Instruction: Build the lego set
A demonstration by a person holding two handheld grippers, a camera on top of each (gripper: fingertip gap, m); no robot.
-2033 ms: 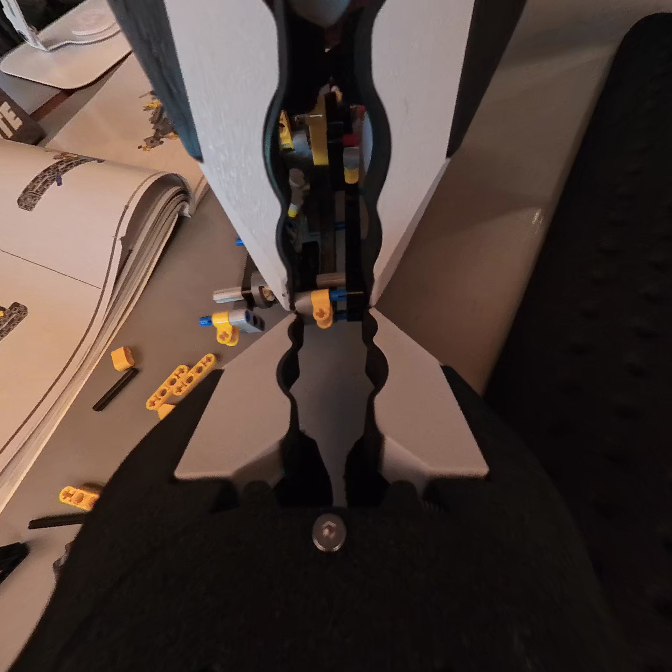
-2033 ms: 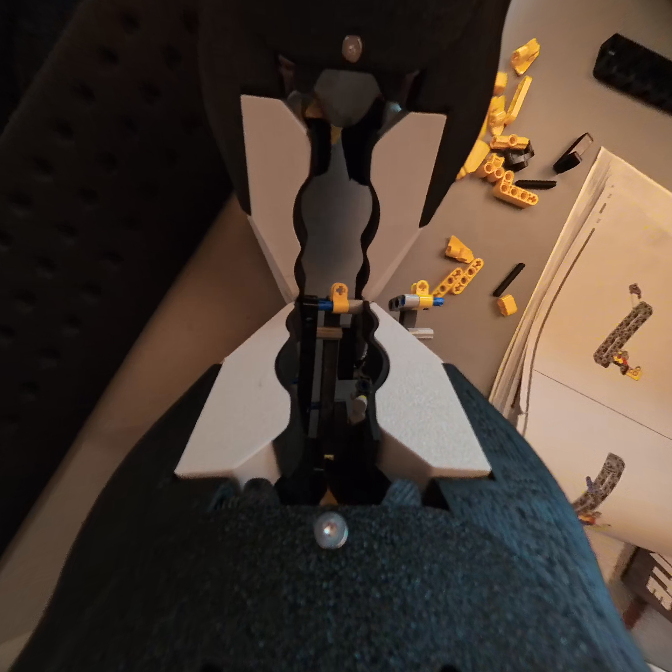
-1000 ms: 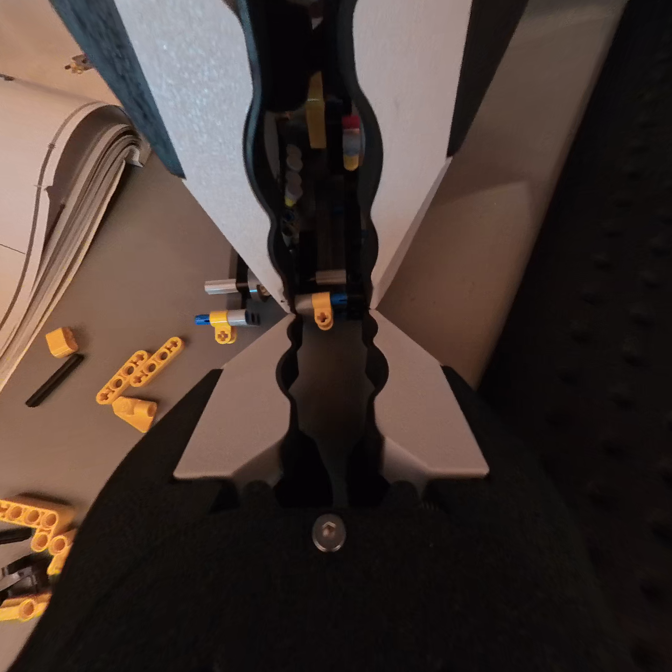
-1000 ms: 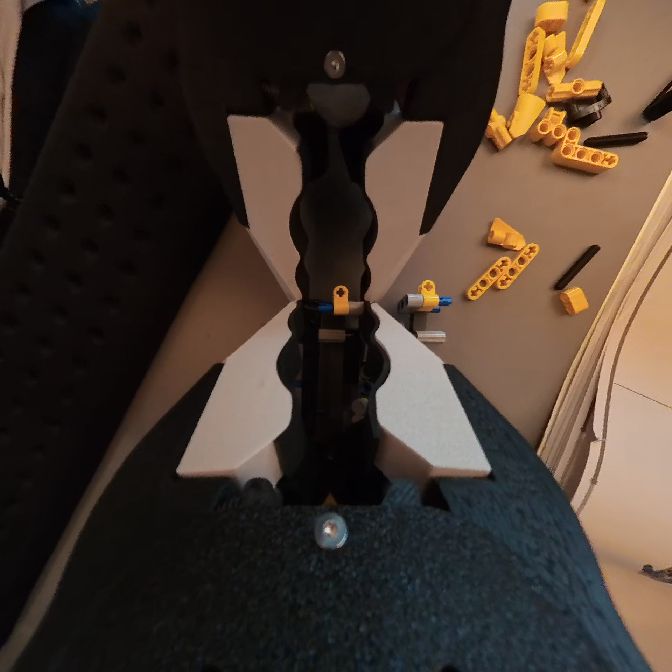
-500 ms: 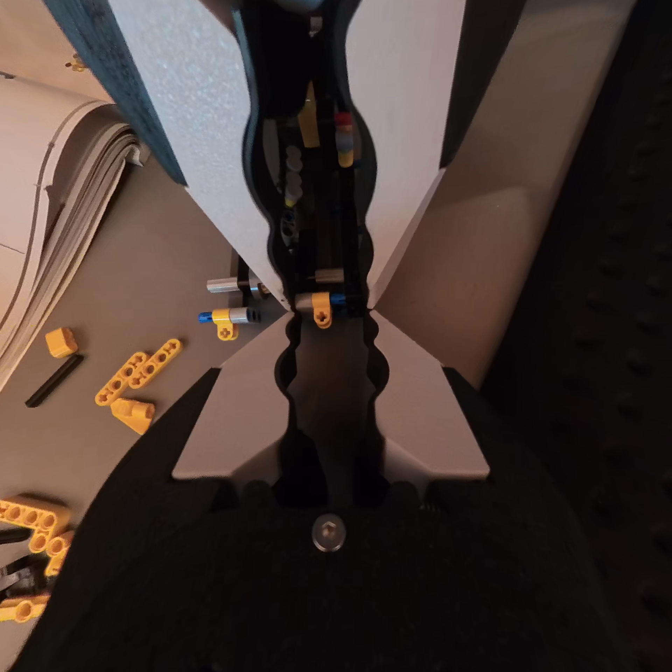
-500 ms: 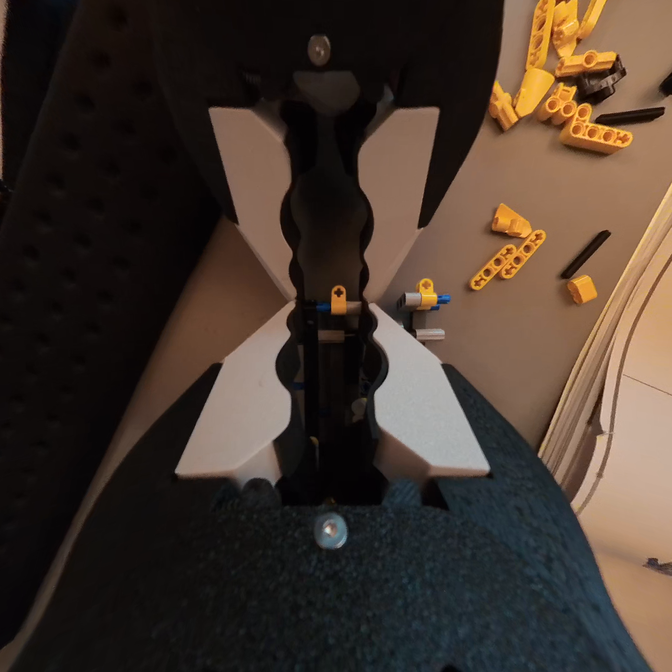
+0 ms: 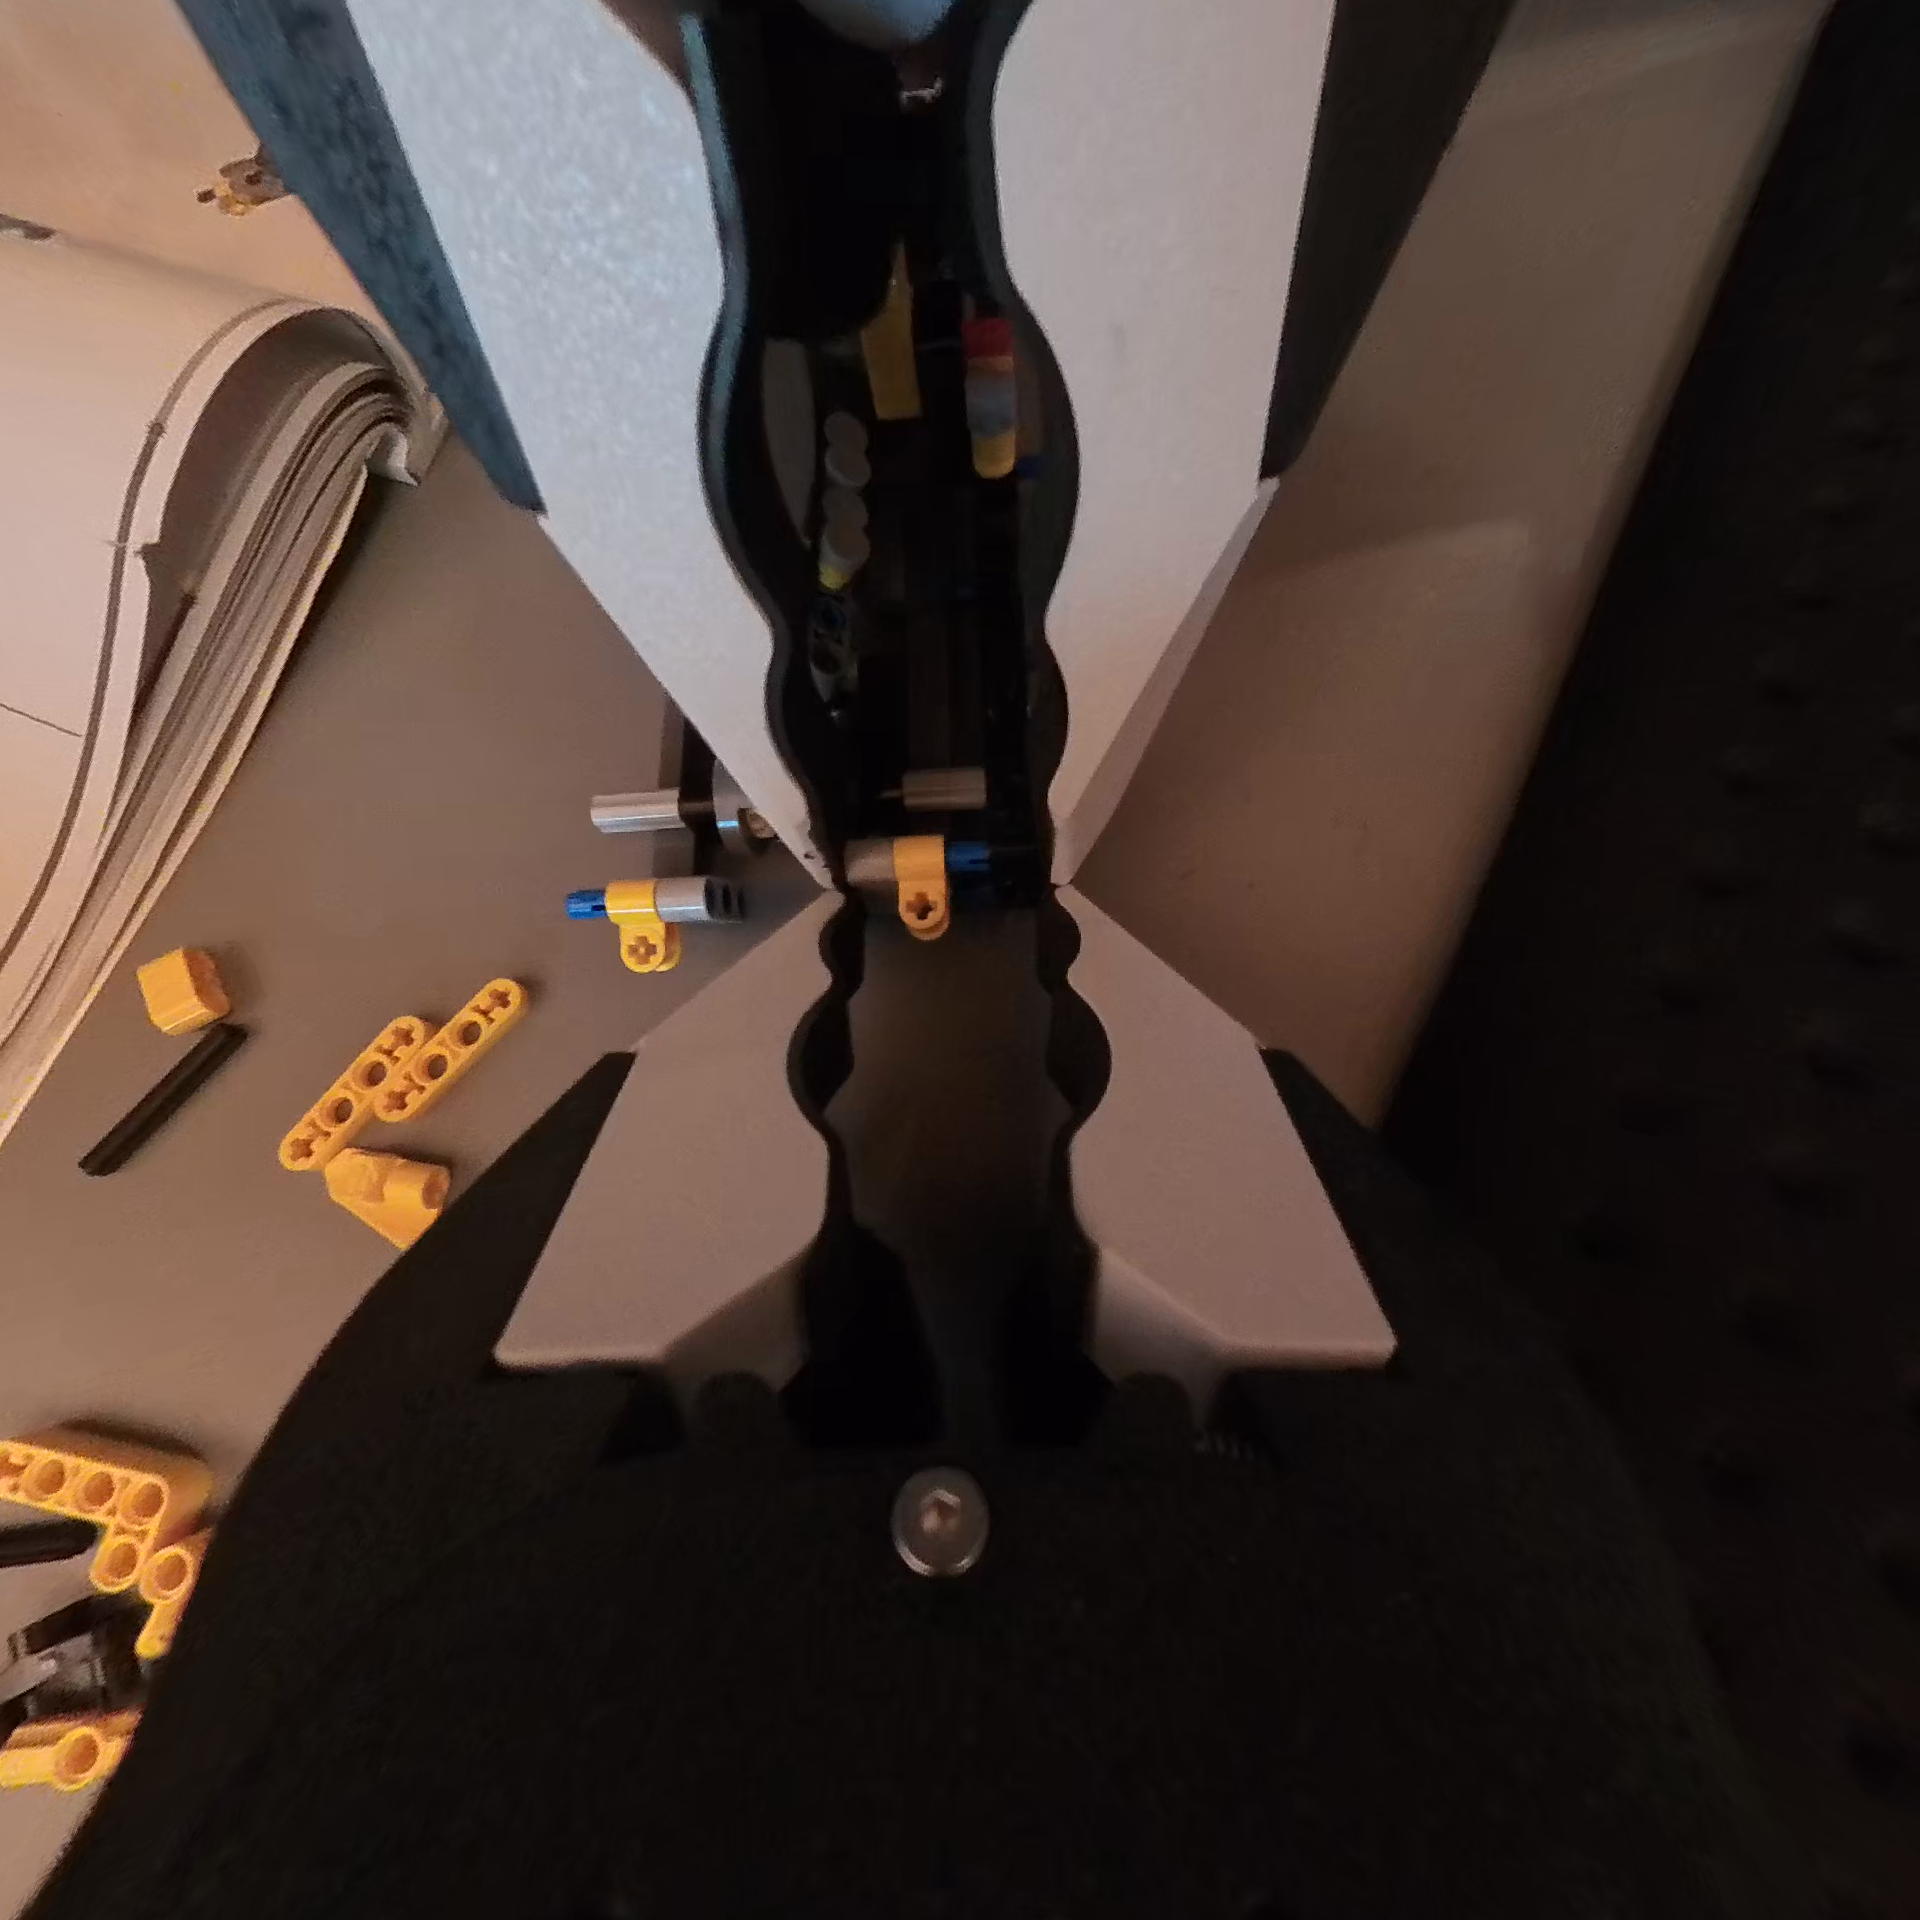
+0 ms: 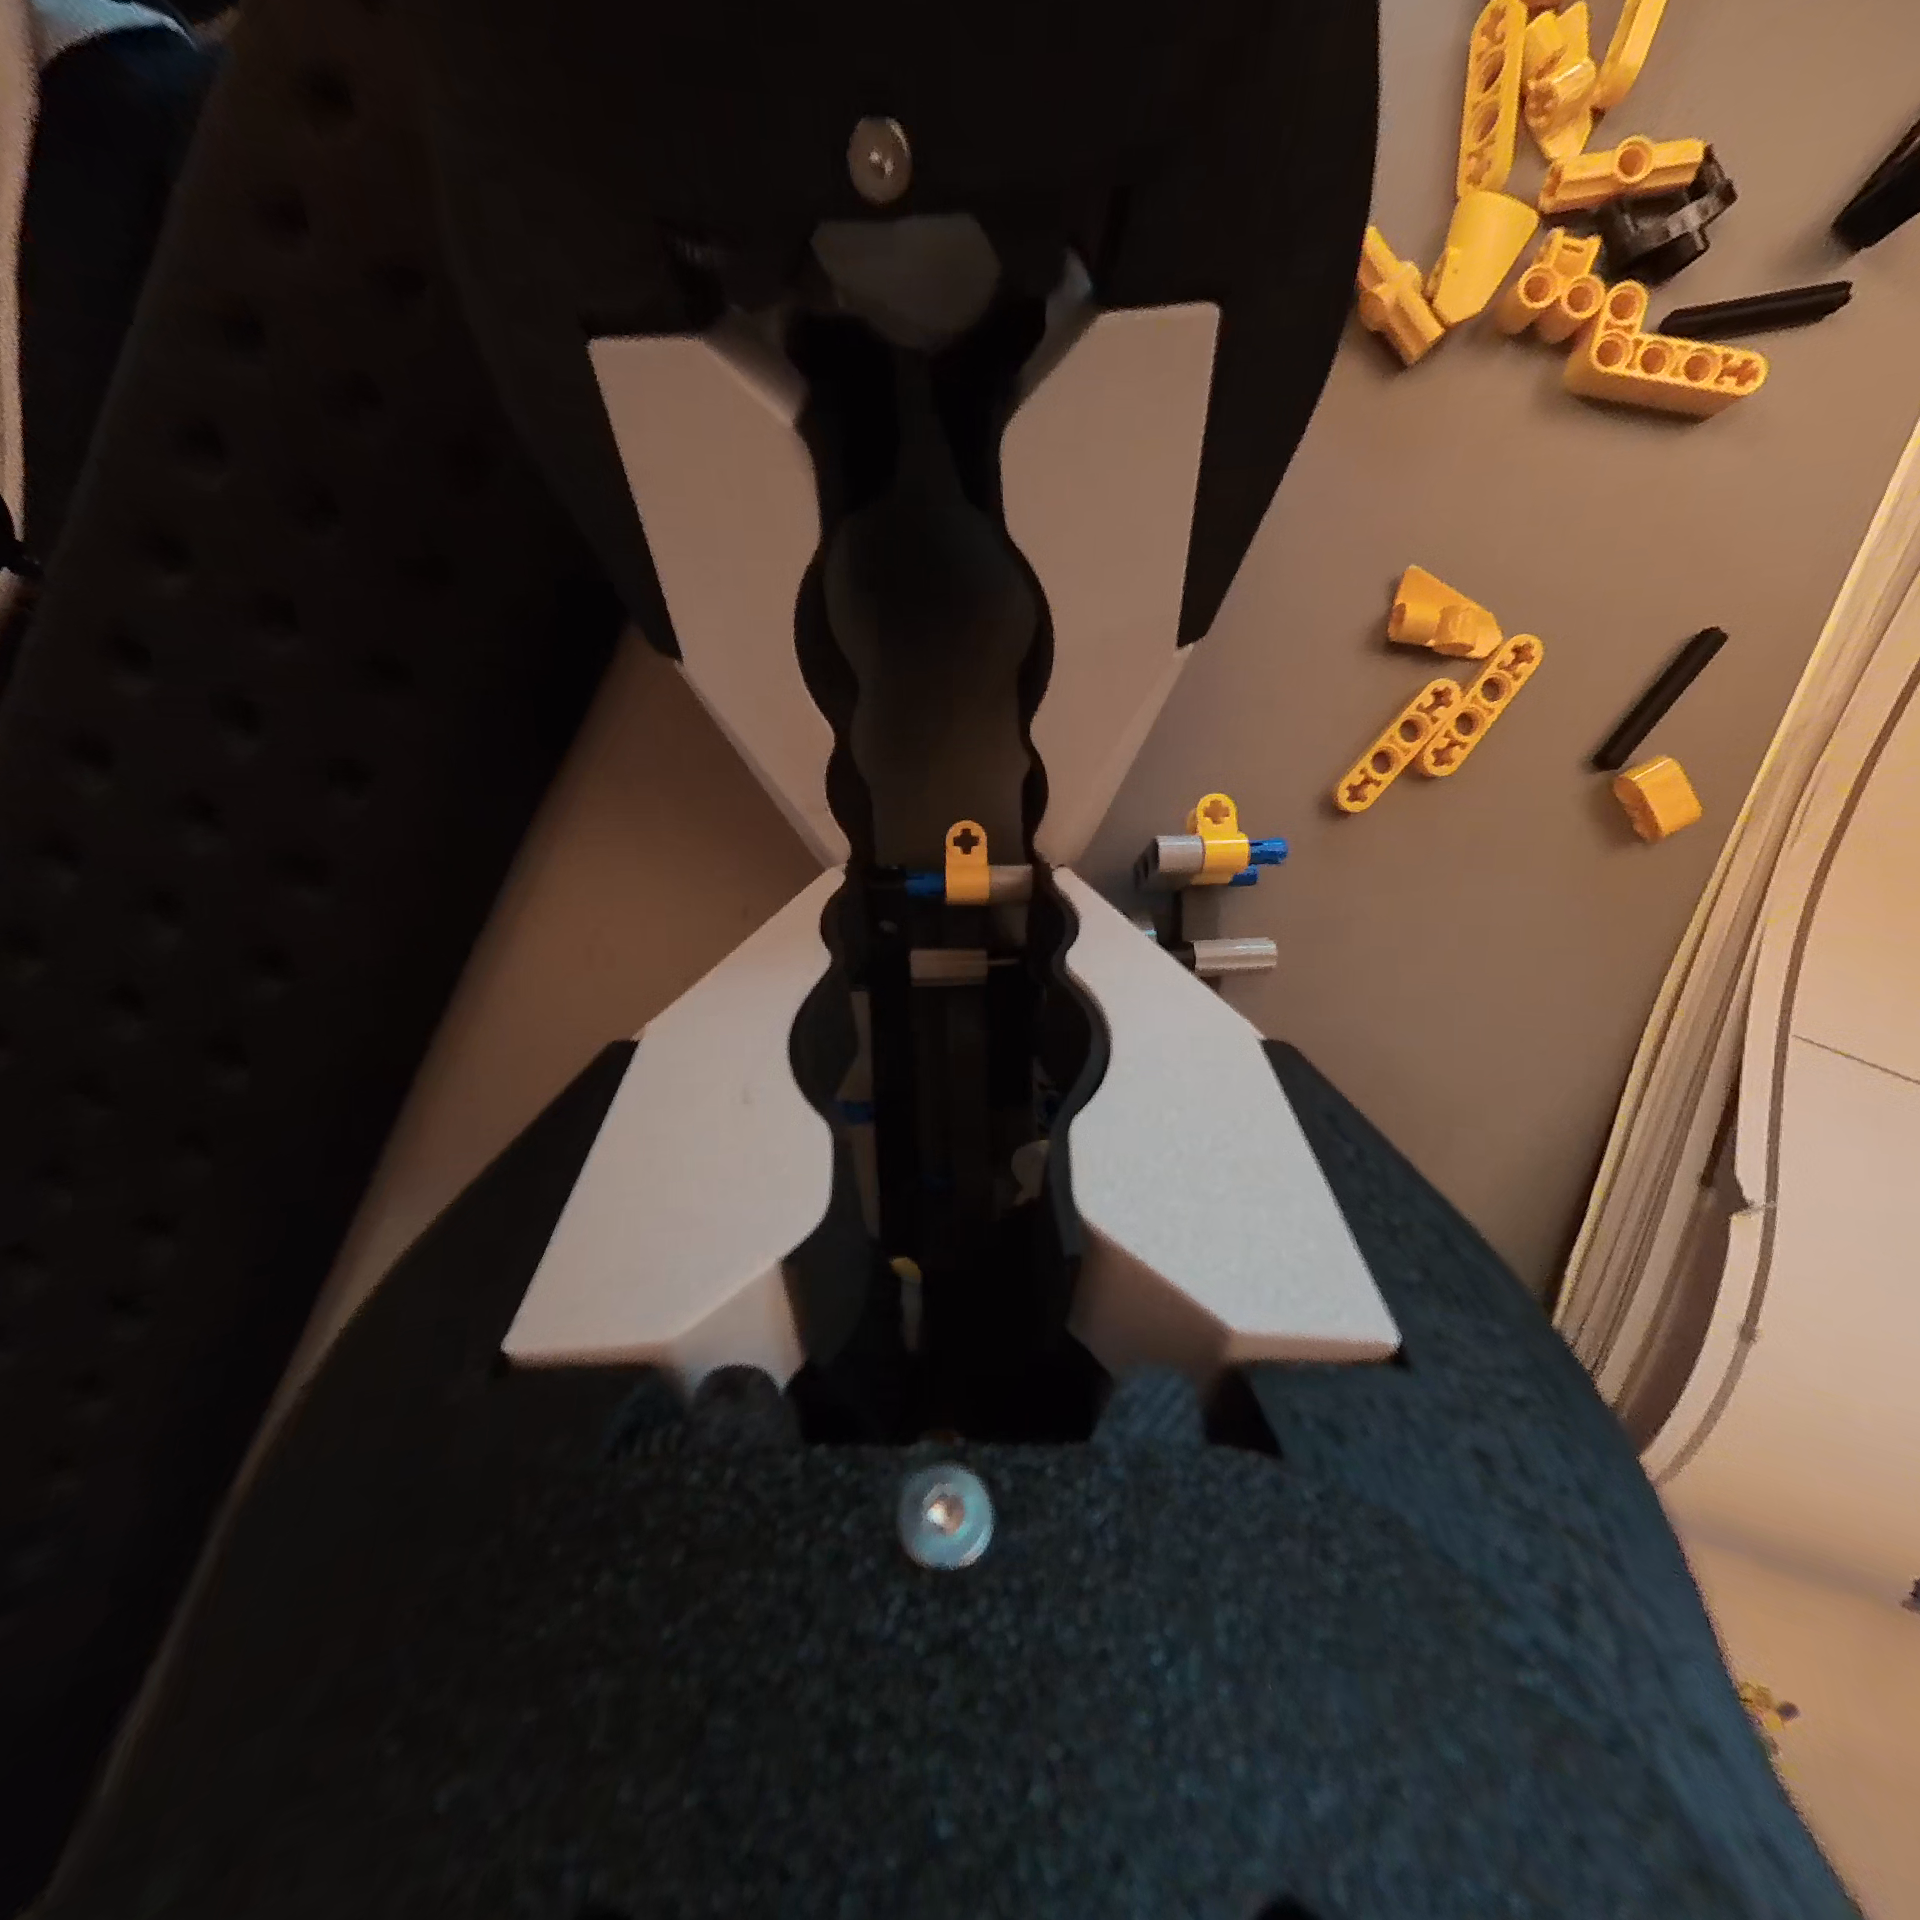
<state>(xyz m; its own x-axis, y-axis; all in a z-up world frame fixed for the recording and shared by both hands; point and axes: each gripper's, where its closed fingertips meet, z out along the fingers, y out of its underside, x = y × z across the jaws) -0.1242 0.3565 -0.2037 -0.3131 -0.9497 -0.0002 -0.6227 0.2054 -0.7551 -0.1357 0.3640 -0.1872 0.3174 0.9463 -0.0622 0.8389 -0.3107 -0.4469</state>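
Observation:
My right gripper [image 8: 951, 883] is shut on a long black lego assembly [image 8: 951, 1091] with grey, blue and yellow bits, which lies lengthwise between its fingers. The assembly also shows in the left wrist view [image 7: 935, 675]. My left gripper [image 7: 940, 914] meets it tip to tip. Its fingertips close on the grey, yellow and blue crosspiece [image 7: 920, 868] at the assembly's end. A similar grey, yellow and blue piece [image 7: 665, 899] on a black beam sticks out beside the fingertips. I cannot tell whether it joins the assembly.
Two thin yellow beams [image 7: 405, 1070], a yellow wedge [image 7: 384, 1190], a black axle [image 7: 161, 1096] and a small yellow block [image 7: 182, 987] lie on the grey table. A pile of yellow and black pieces [image 8: 1610, 312] lies farther off. The open instruction booklet [image 8: 1818, 935] flanks them. A dark perforated surface [image 8: 208, 727] lies past the table edge.
Both grippers have moved together over the table, staying tip to tip on the assembly. The booklet has slid toward the frame edge and more loose yellow pieces have come into view.

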